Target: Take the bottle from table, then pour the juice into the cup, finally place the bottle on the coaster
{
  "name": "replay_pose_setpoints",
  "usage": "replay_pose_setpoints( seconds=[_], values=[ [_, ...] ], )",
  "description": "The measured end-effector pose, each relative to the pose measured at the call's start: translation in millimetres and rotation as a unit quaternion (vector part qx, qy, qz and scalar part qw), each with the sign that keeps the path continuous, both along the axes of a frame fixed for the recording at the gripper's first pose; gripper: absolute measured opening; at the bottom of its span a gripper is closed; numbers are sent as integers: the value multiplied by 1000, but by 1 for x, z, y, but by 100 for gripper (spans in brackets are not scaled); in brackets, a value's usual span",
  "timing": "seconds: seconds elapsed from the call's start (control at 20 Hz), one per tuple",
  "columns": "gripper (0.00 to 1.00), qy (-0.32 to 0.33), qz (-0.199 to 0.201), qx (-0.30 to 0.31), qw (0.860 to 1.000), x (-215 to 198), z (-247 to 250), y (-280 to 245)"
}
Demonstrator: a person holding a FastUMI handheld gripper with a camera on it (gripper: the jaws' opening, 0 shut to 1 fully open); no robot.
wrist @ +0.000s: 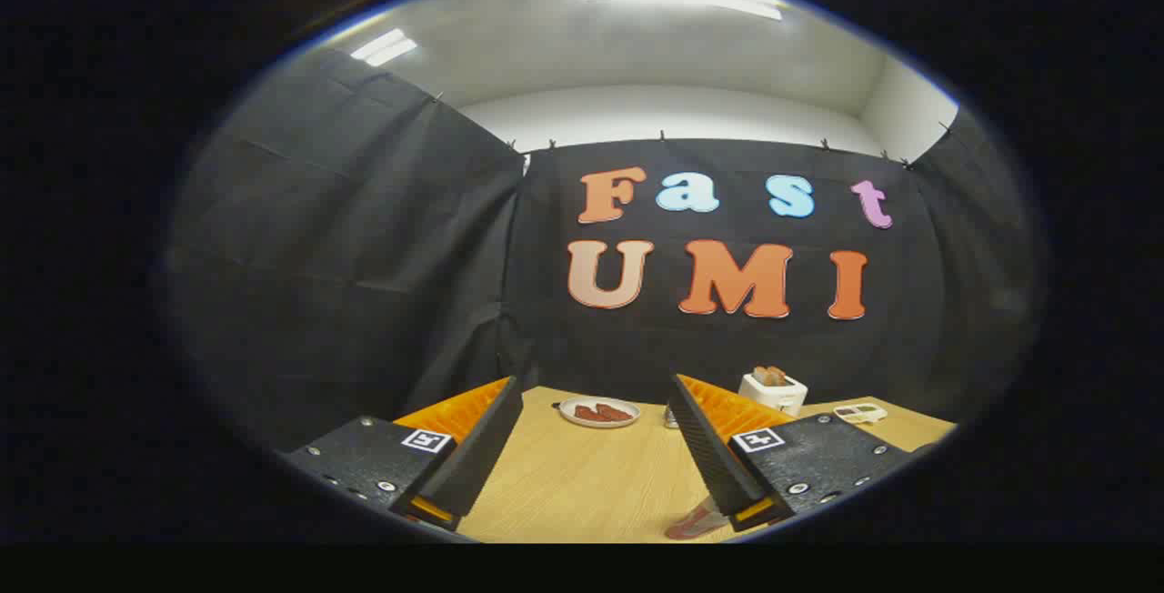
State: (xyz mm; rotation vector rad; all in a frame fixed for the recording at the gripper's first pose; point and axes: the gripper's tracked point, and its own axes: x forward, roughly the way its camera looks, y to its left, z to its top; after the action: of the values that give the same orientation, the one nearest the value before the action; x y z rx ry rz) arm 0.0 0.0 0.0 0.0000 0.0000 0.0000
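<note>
The jaws [596, 447] stand wide apart with nothing between them, only bare bench [582, 484]. Judging by that, the task looks to be at its very start or at its very end. No bottle or cup can be made out on the stretch of bench ahead, so I cannot tell which, nor where the bottle stands now.

Going from left to right: past the tip of the left jaw and a little toward the gap lies a plate [599, 412] with a few reddish pieces on it, well beyond the jaws near the far end of the bench. Just at the inner tip of the right jaw a small pale thing peeks out, too hidden to name. Beyond the right jaw stands a white toaster [774, 388] with bread slices sticking up from it. Farther right, a small flat white tray [860, 412] lies on the bench. Close in, under the near end of the right jaw, a flat reddish piece [696, 523] shows at the bench's near side; it may be the coaster, though too little shows to be sure.

The gripper is held level and low over the bench, pointed straight toward the back wall, neither tipped nor rolled to a side.
</note>
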Motion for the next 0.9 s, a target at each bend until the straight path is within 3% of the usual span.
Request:
replay_pose_setpoints(
  seconds=[0.15,0.35,0.7,0.9],
  values=[
    [96,-23,-1,-23,999,0,10,-3],
    [96,-26,-14,-3,1000,0,17,-19],
    [96,-10,-42,-10,999,-1,16,-64],
    [96,41,-77,-44,995,-10,-15,-96]
  ],
)
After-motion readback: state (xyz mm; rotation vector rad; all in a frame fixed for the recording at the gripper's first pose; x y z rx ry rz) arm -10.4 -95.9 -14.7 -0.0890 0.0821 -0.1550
